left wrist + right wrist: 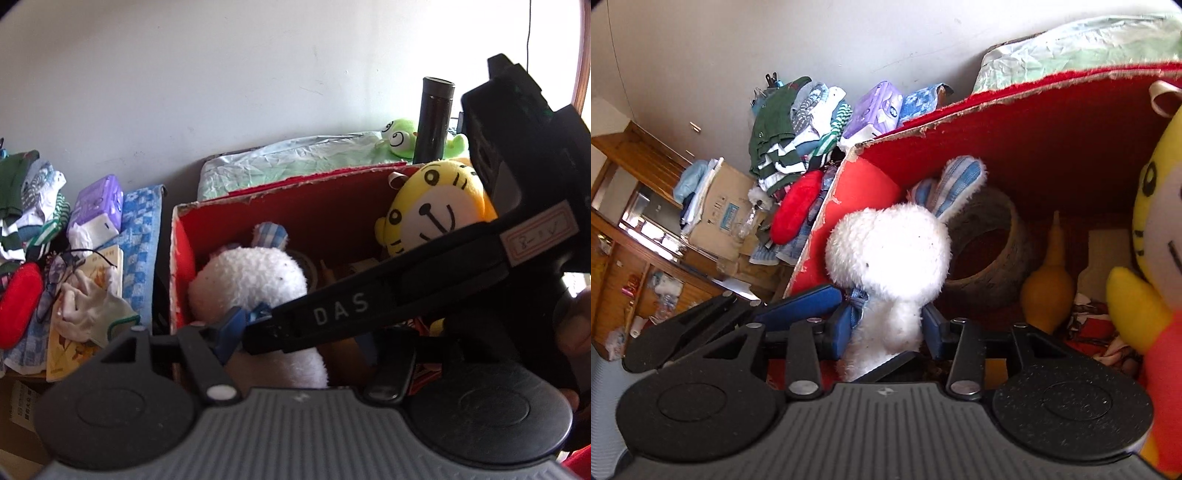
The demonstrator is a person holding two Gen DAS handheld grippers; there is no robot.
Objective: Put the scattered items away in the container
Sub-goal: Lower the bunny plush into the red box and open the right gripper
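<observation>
A plain off-white plaster wall (221,74) fills the background, lit by soft daylight. Low at the left of the right wrist view stands a brown wooden cabinet (624,236), with a tan cardboard carton (720,210) beside it.

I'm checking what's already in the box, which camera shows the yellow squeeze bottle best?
The right wrist view: the yellow squeeze bottle stands in plain sight inside the red box. In the left wrist view the other gripper hides it almost entirely.
</observation>
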